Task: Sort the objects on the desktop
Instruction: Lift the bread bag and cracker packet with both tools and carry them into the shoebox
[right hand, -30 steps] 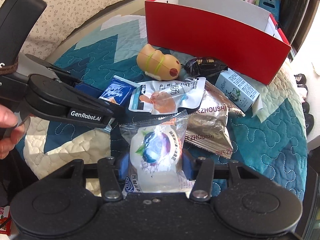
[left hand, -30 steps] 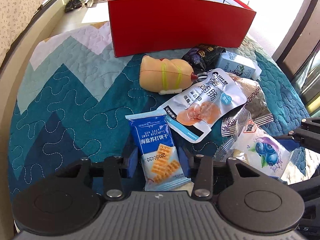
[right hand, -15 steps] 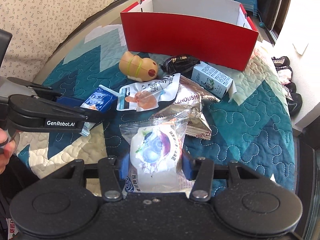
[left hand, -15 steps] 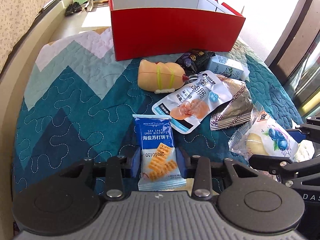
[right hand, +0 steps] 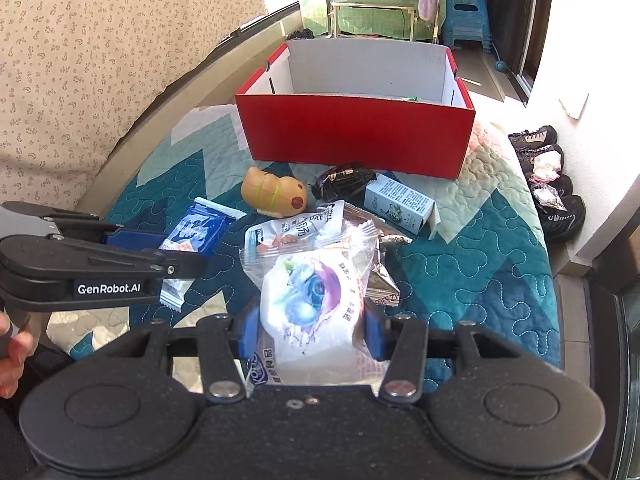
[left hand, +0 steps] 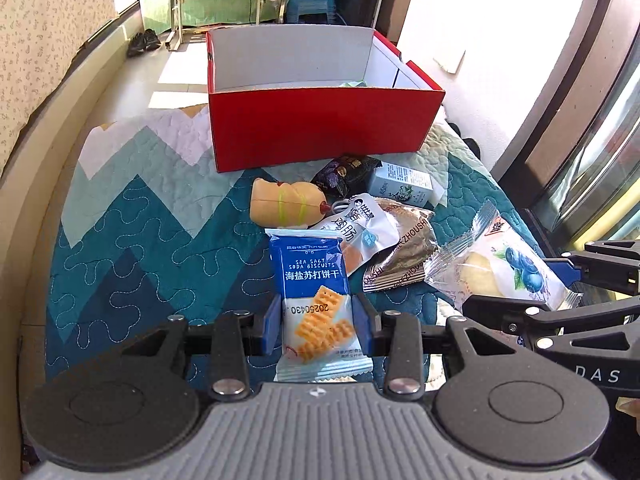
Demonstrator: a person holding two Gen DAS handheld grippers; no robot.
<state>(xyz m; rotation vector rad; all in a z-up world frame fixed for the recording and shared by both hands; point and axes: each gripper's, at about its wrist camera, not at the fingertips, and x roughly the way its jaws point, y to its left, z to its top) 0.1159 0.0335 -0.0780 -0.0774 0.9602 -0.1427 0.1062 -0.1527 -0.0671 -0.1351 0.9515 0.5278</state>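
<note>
left fingers: blue pads clamped on both long edges of the biscuit packet, grip near its lower end.
left gripper: closed on the packet, nothing else between the pads.
biscuit packet axis: long axis runs straight out along the fingers, far end aimed at the red box; in the right wrist view the packet hangs clear of the quilt.
right fingers: pads pressed into the sides of the blueberry bun wrapper, wrapper bulging between them.
right gripper: closed on the bun; from the left wrist view the bun sits off to the right, held free of the pile.
bun axis: also lengthwise along the fingers, crimped far end toward the box.
box bearing: dead ahead of both grippers, beyond the loose pile, open top up, near wall facing us.
nearer hand: can't call it, both look about equally far; left lines up with the box's left half, right with its middle.
in between: toy, white sausage pouch, silver pouch, dark packet, small carton, all on the quilt just short of the box.
next move, my read: carry both forward over the pile and the near wall, then release; the wall's top edge is the clearance to watch.
risk: packets hang long, trailing ends could snag the wall.
</note>
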